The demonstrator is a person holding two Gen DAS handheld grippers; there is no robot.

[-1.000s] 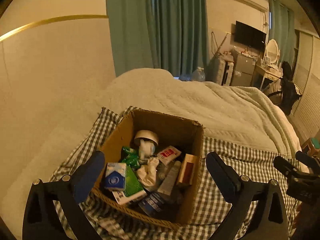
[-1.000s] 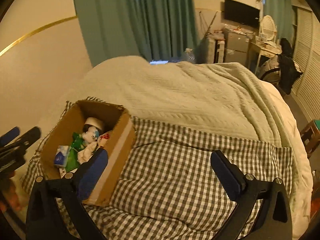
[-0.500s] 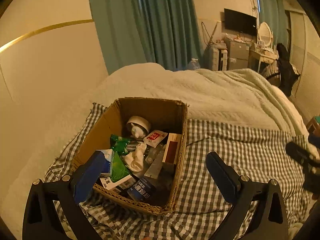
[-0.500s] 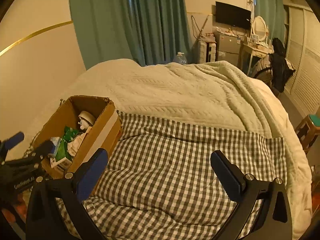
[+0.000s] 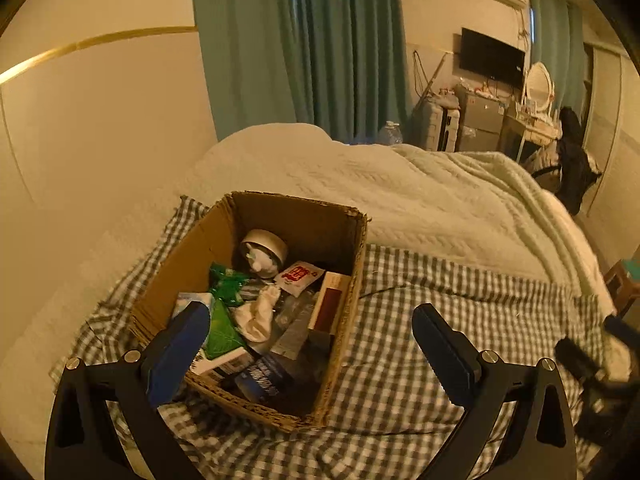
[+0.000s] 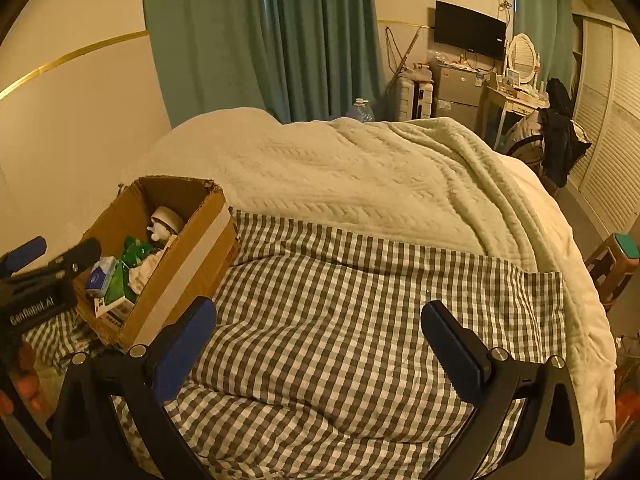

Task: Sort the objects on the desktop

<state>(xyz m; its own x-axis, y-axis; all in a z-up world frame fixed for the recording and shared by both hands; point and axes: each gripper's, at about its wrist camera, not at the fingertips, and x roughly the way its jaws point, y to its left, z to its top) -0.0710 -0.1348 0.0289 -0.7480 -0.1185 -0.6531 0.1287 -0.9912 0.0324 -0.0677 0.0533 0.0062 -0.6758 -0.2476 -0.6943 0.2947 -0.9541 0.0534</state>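
Left wrist view: the cardboard box [image 5: 256, 304] was seen standing on the checked cloth [image 5: 440, 320], toward its left end, with its top flaps gone or folded away so the contents were exposed from above.
Box contents: a green packet [image 5: 225, 280], a white round item [image 5: 264, 250], a red-and-white sachet [image 5: 298, 274], a crumpled white piece [image 5: 260, 312], a red-faced carton [image 5: 330, 306] and a dark labelled pack [image 5: 262, 372] were found heaped together, not laid in any order; the smaller labels could not be read in the dim, warm light.
Left gripper [image 5: 308, 344]: it was held above the near right edge of the box, fingers spread wide and nothing between them, presumably so that the heap could be looked into.
Right gripper [image 6: 320, 340]: it was held over the bare middle of the cloth, likewise spread and empty.
Checked cloth: no loose object was seen on it in either view.
Bed cover [image 6: 360, 176]: the cloth was laid over a pale quilted cover, probably to give a flat, marked-off work area.
Task state: the scene was judged to fit two stages, either objects waiting in the box to be taken out and sorted, or objects already gathered into it.
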